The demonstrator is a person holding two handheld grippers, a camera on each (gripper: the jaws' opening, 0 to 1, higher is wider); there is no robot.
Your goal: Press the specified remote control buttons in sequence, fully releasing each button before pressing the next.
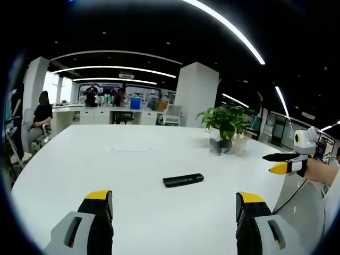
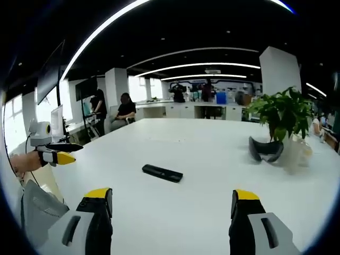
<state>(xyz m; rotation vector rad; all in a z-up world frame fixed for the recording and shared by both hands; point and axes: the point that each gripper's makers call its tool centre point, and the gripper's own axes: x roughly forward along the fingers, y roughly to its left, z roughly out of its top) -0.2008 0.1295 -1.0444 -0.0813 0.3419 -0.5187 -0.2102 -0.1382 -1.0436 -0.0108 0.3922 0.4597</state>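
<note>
Here is the black remote control [image 1: 183, 180], lying flat on the white worktop [image 1: 133, 159], long side running roughly across the left gripper view. It sits ahead of the left hand-held gripper [image 1: 174, 212], well apart from the yellow-tipped jaws and lined up between them, a little nearer the right-side jaw. Those jaws stand wide apart with nothing between them.

Over in the right gripper view, the same remote control [image 2: 162, 172] lies on the worktop [image 2: 212, 159] ahead of the right hand-held gripper [image 2: 172, 210], slightly toward its left-side jaw, again well clear of the tips. This gripper is spread wide too, holding nothing.

Each gripper catches the other from the side. The right hand-held gripper [image 1: 281, 162] comes in at the right edge of the left gripper view, held off the worktop's edge in a hand [image 1: 319, 170], its jaw tips close together at this angle; the remote lies well to its side. The left hand-held gripper [image 2: 61, 151] shows at the left of the right gripper view, also held by a hand [image 2: 21, 162] beside the worktop's edge.

Further back on the worktop, a leafy potted plant [image 1: 226, 125] stands near a dark curved object [image 1: 219, 146]; I cannot tell what that is. Behind, people [image 1: 40, 114] sit at an office desk.
</note>
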